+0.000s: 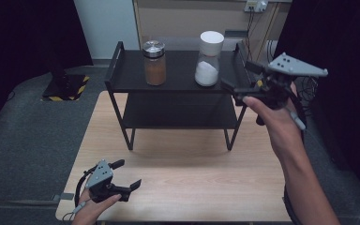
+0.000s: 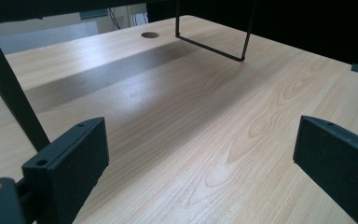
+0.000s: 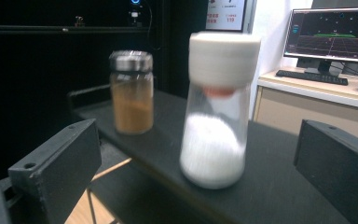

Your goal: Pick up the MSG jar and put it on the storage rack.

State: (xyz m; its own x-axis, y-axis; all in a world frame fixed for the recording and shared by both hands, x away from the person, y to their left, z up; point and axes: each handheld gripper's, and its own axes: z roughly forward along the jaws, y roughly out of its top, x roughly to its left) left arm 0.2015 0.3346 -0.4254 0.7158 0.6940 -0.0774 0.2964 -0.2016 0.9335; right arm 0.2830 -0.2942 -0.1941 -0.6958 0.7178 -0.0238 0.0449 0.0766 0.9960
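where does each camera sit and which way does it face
High view: above the person's side, looking forward and down on the table and shelf; both forearms, left gripper and right gripper show.
Left gripper view: low over the table, looking along its open jaws toward the shelf's legs.
Right gripper view: at shelf height, its open jaws facing the white jar and brown jar.
High and right gripper views share both jars.

White-capped jar (image 3: 217, 109) and brown jar (image 3: 131, 92) motion-blurred in right gripper view, shelf rack (image 2: 9, 93) cut off by frame edges
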